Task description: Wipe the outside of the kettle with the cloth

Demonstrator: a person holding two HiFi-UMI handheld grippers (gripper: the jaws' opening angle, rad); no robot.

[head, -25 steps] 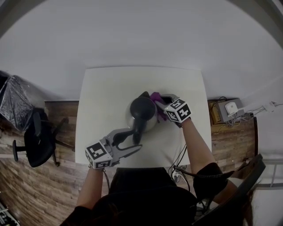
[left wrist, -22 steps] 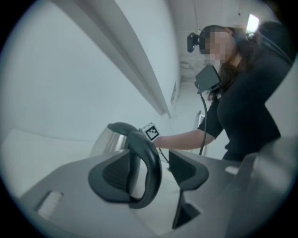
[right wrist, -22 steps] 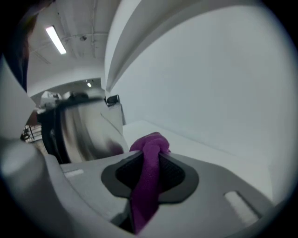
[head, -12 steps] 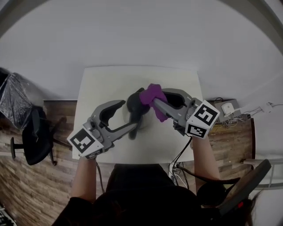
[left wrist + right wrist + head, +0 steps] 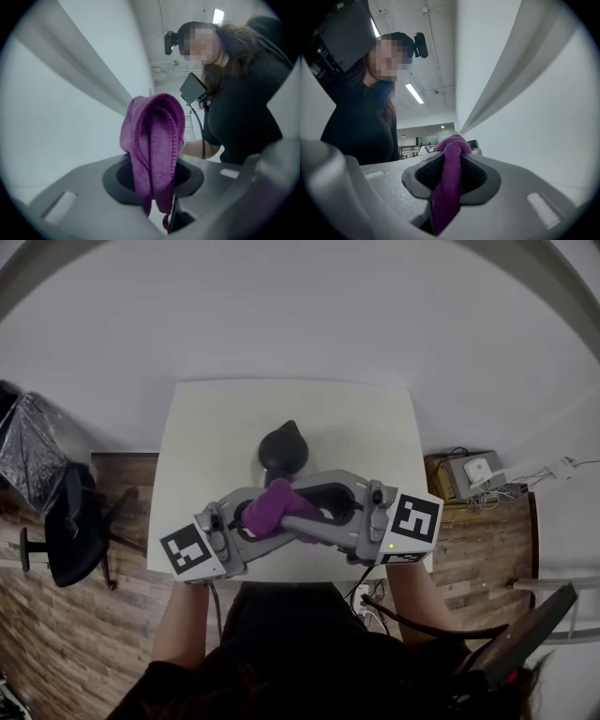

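While the rounded, dark, glossy kettle (image 5: 283, 448) stands on the matte white square table (image 5: 206, 427), set on wood-plank floor (image 5: 112, 615) against a plain pale wall (image 5: 300, 306) with a black office chair (image 5: 80, 531) nearby, the soft, knitted-edged purple cloth (image 5: 272, 507) is held up nearer the person. The left gripper (image 5: 154, 180) is closing its ribbed dark pads on it, and the right gripper (image 5: 450, 176) pinches it while just easing open.

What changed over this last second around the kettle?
The right claw carried the cloth off the kettle, up and toward the person. The left claw, earlier open by the handle, rose to meet it and is closing on the cloth. Kettle and table stayed put.
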